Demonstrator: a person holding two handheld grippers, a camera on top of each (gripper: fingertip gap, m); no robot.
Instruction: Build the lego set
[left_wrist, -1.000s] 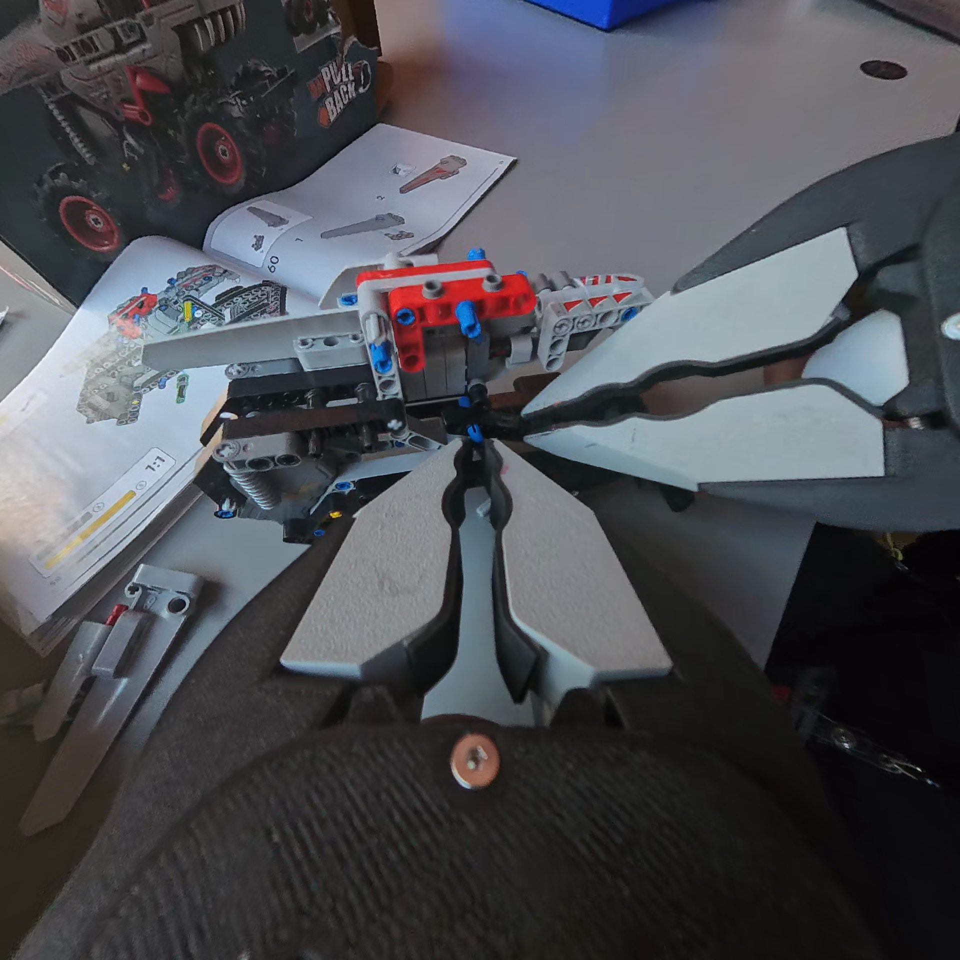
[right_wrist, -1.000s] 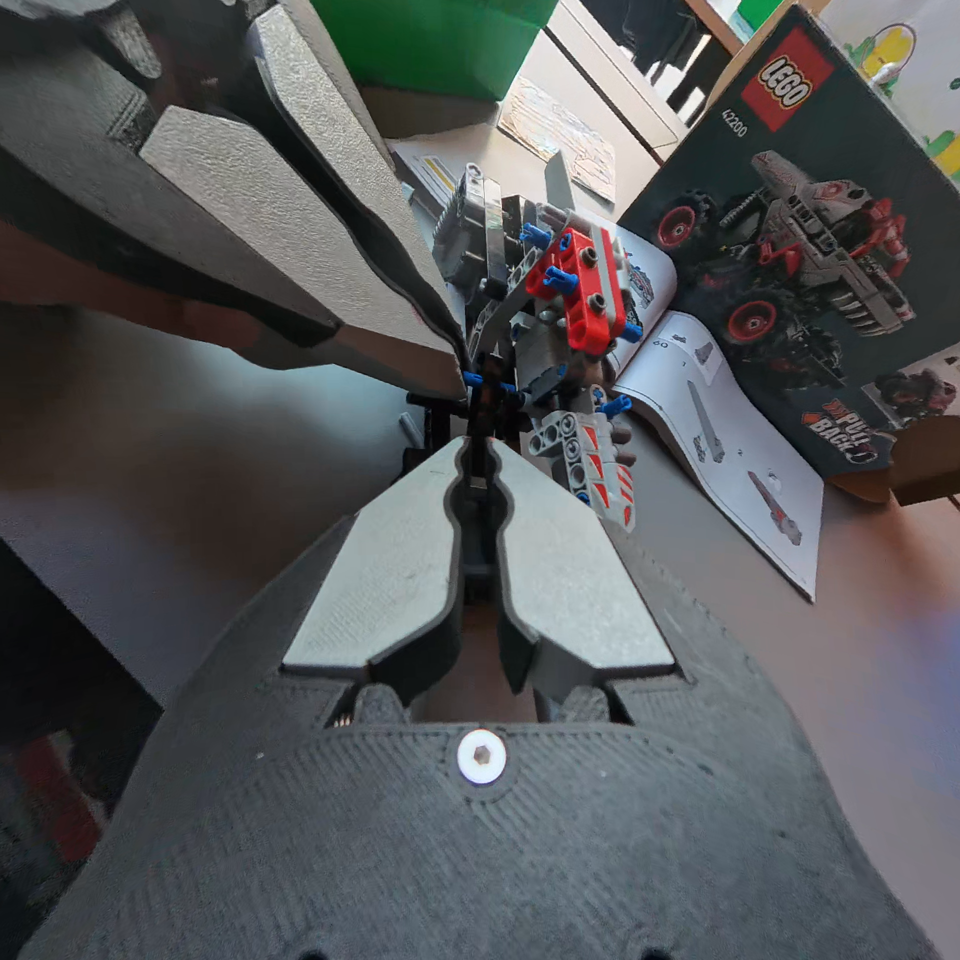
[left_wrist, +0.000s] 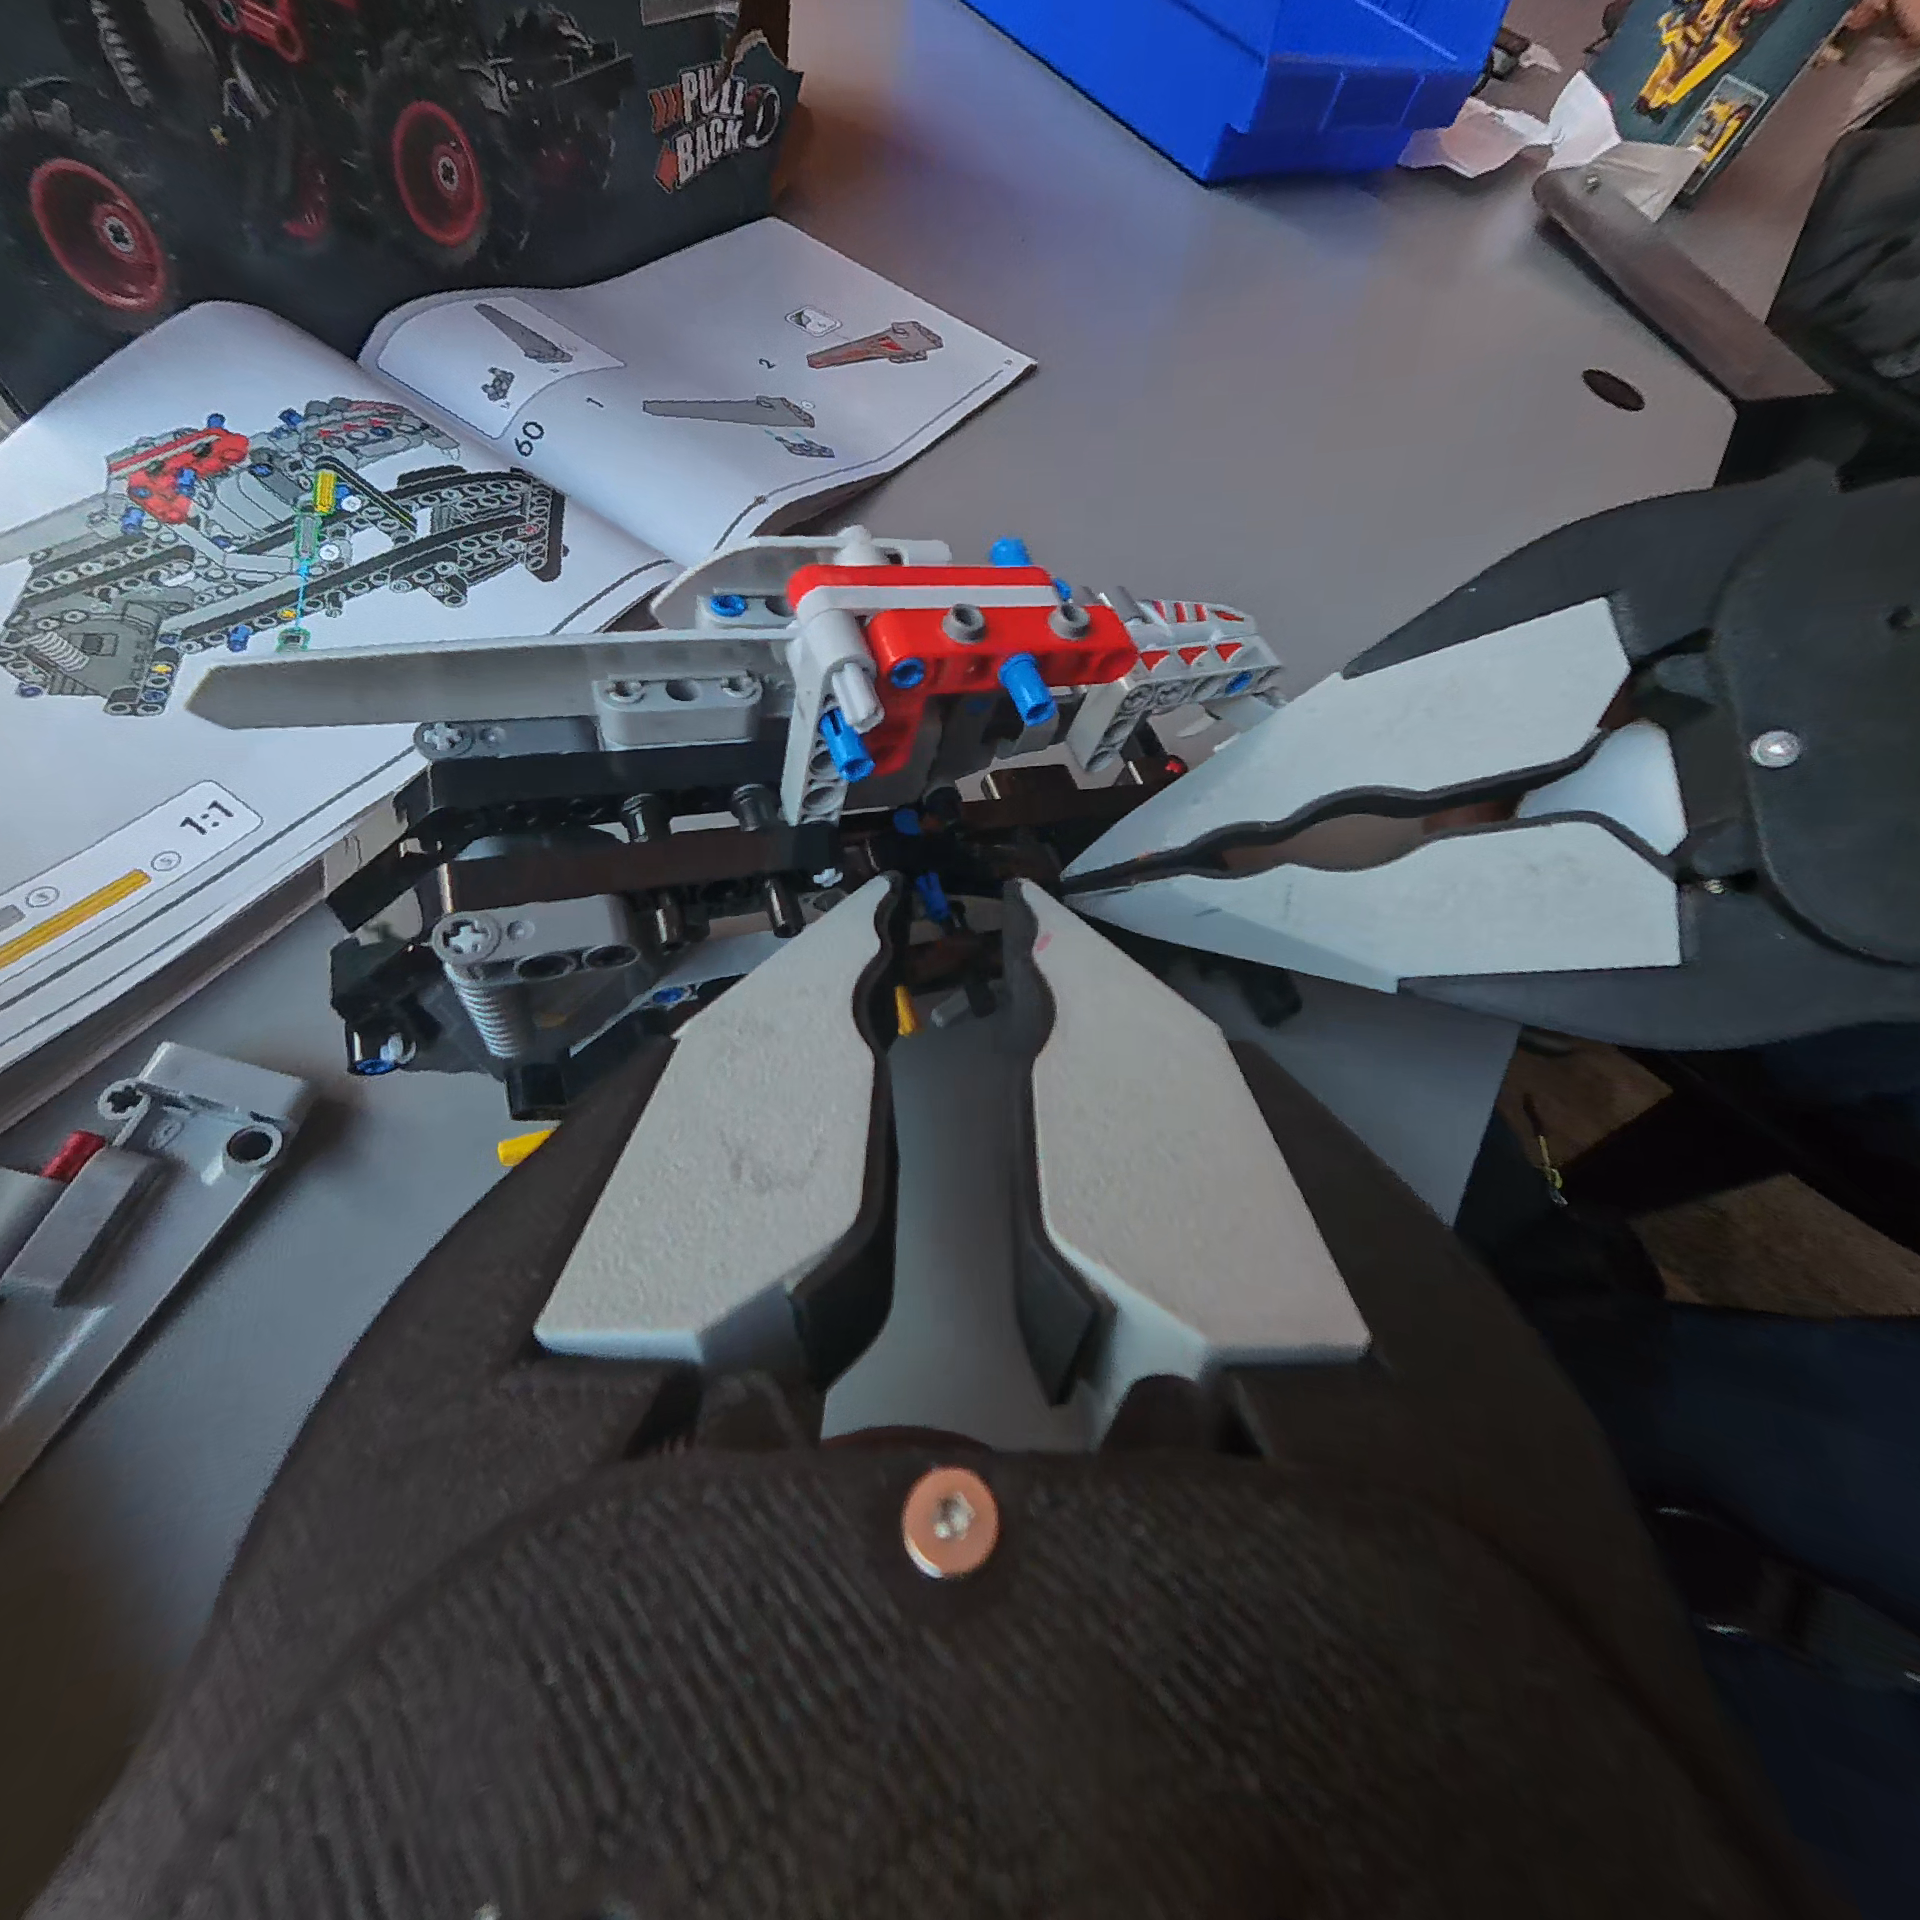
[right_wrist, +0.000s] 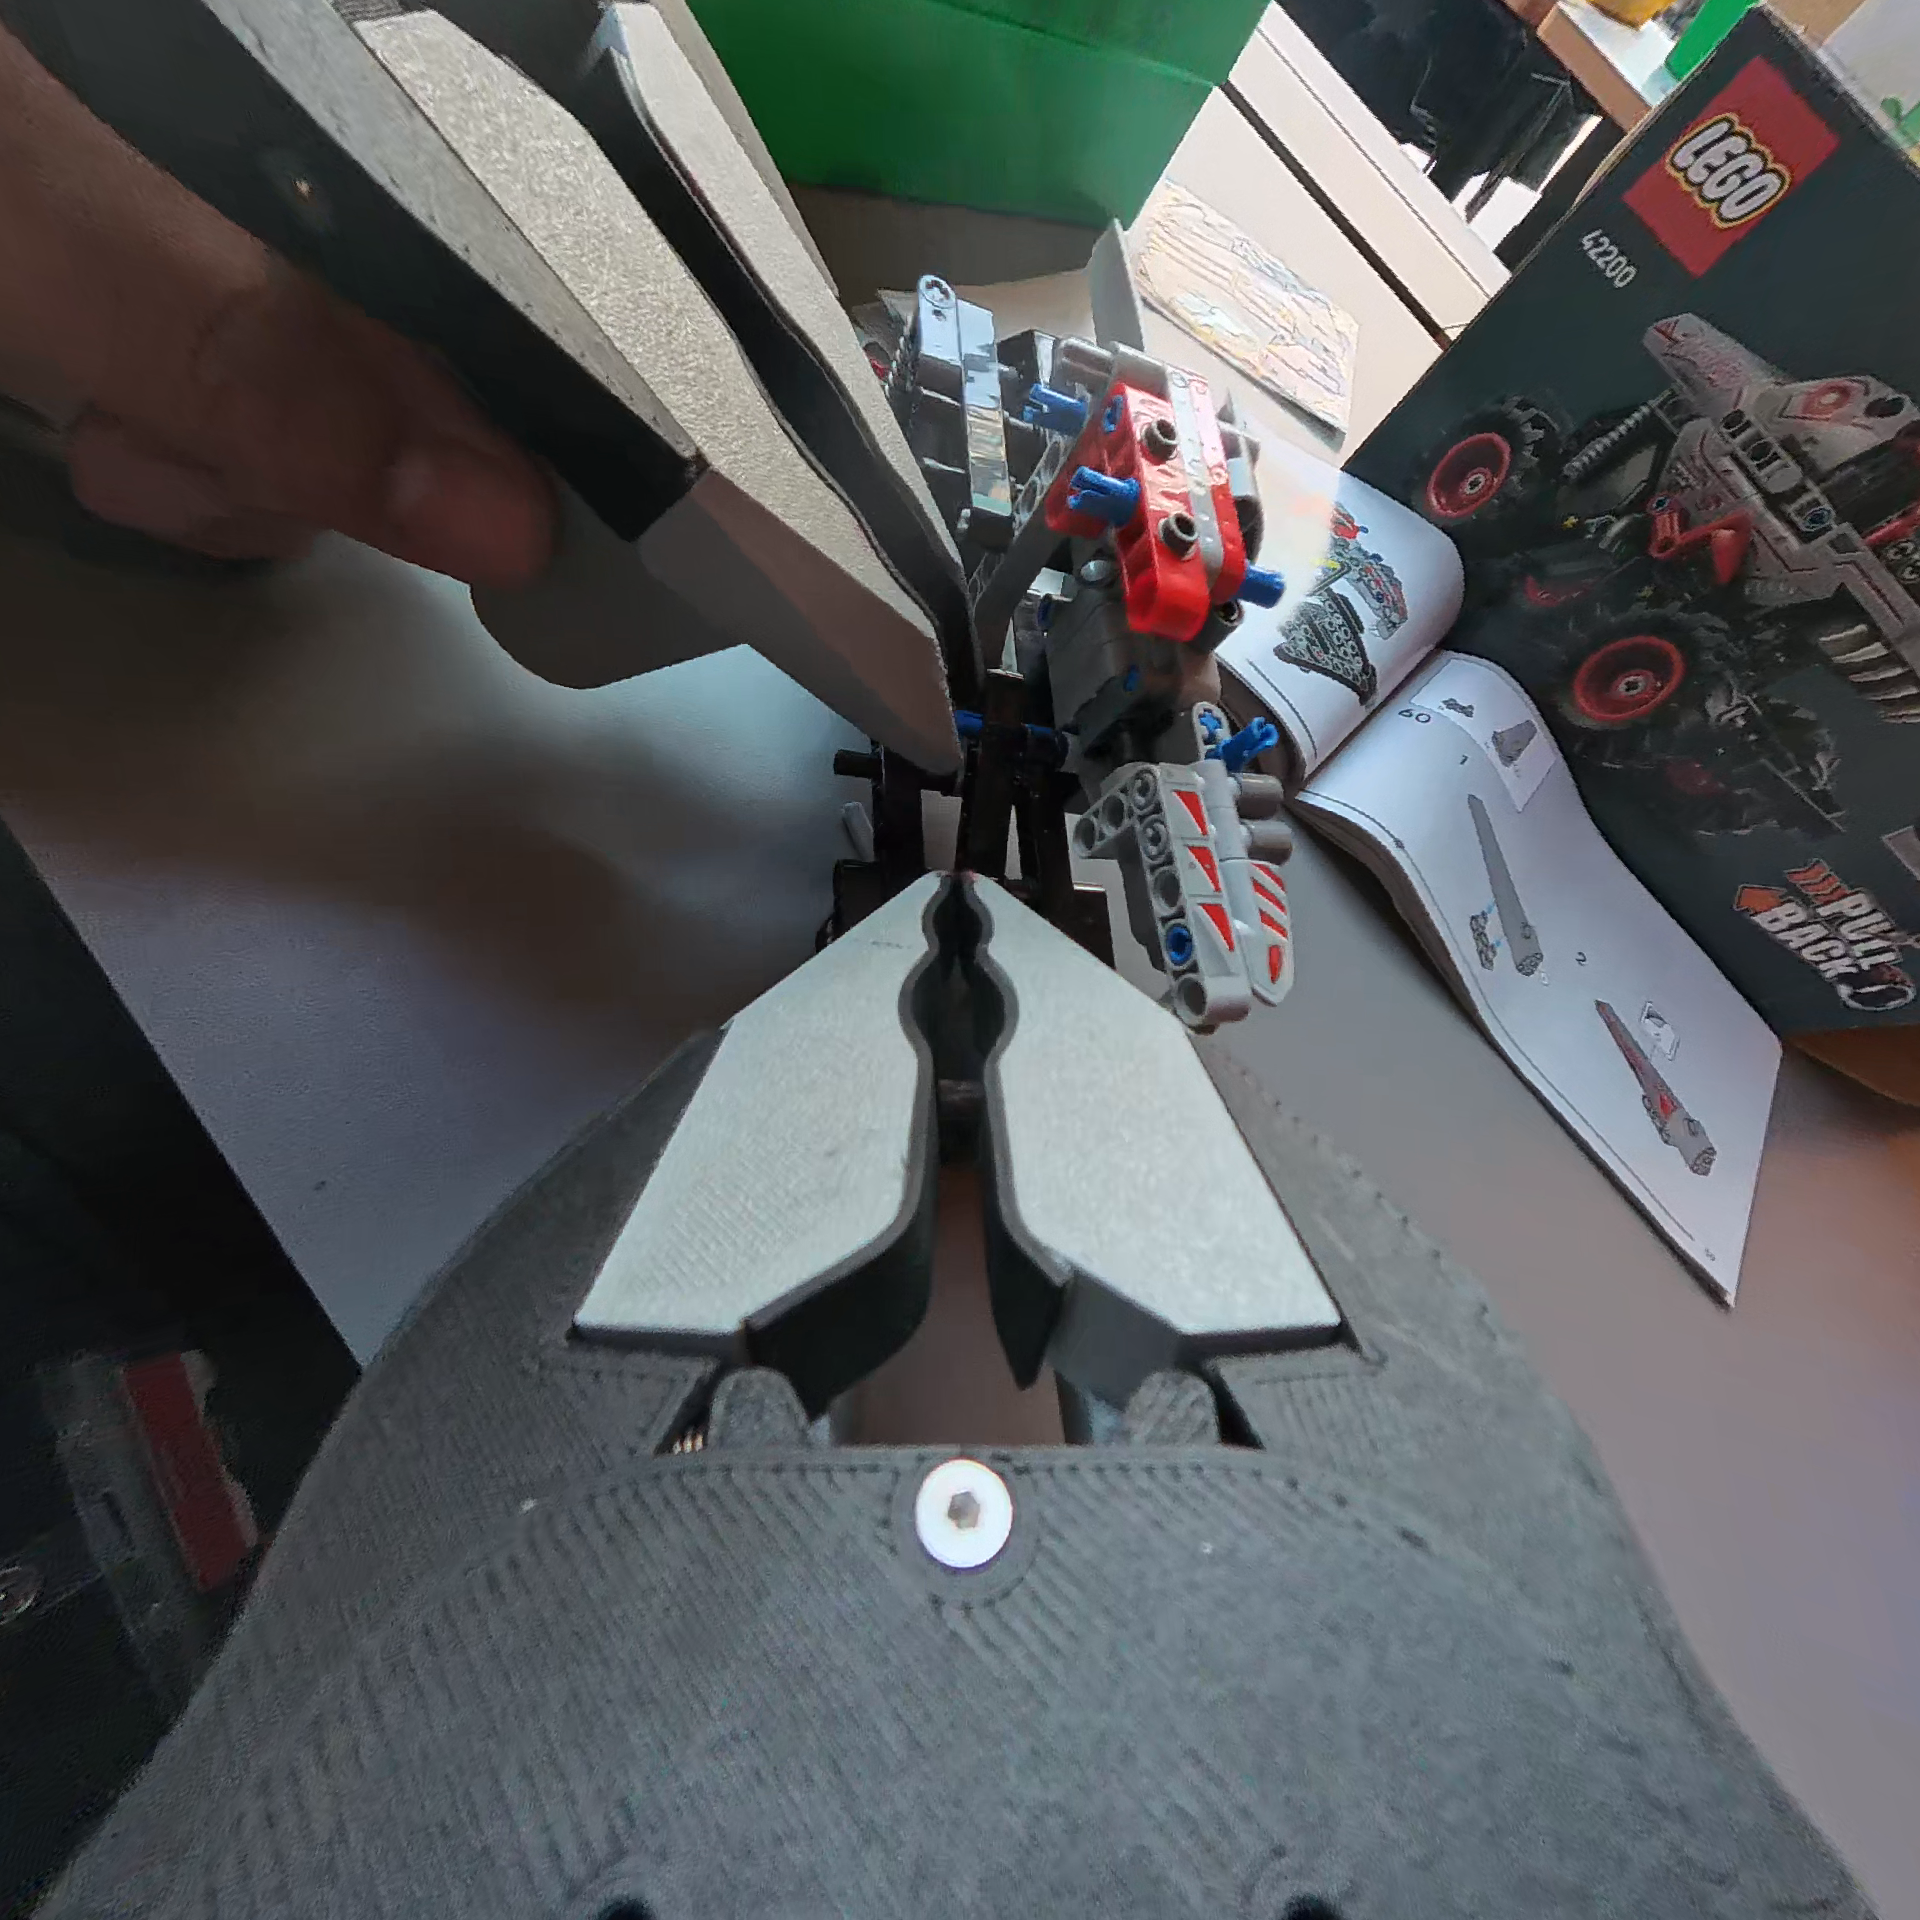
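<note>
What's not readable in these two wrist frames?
- Left wrist view: the left gripper fingertips hide the exact contact point on the lego model.
- Right wrist view: the right gripper and the left gripper's fingers cover the model's black frame.
- Left wrist view: the loose grey parts are cut off by the left edge.
- Both views: the model's underside is unseen.

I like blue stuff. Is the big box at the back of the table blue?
Yes, the box behind the booklet is bright blue.
</note>
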